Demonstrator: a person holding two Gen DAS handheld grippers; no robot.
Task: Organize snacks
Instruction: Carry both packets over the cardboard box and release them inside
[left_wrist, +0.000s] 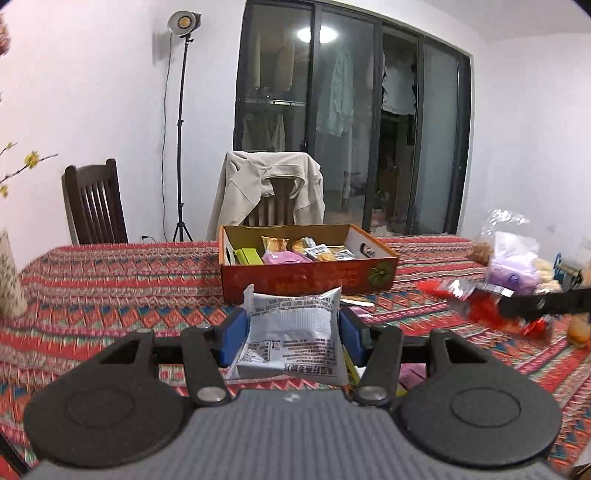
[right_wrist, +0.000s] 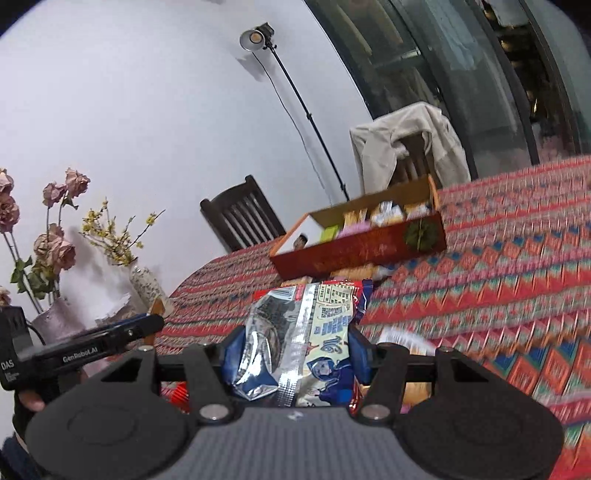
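My left gripper (left_wrist: 293, 325) is shut on a white snack packet (left_wrist: 293, 334) with printed text, held above the patterned tablecloth, just in front of the red cardboard box (left_wrist: 308, 280). The box holds several snacks, among them a pink pack (left_wrist: 286, 257) and a green one (left_wrist: 248, 256). My right gripper (right_wrist: 295, 345) is shut on a silver, red and blue snack packet (right_wrist: 306, 336), lifted above the table. The box shows in the right wrist view (right_wrist: 362, 249) ahead of it. The right gripper appears at the right edge of the left wrist view (left_wrist: 543, 303), blurred.
A clear bag of purple and beige snacks (left_wrist: 513, 258) lies at the table's right. Loose packets (left_wrist: 410, 373) lie under my left gripper. Vases of dried flowers (right_wrist: 59, 317) stand at the table's left. A chair with a beige jacket (left_wrist: 269, 192) stands behind the box.
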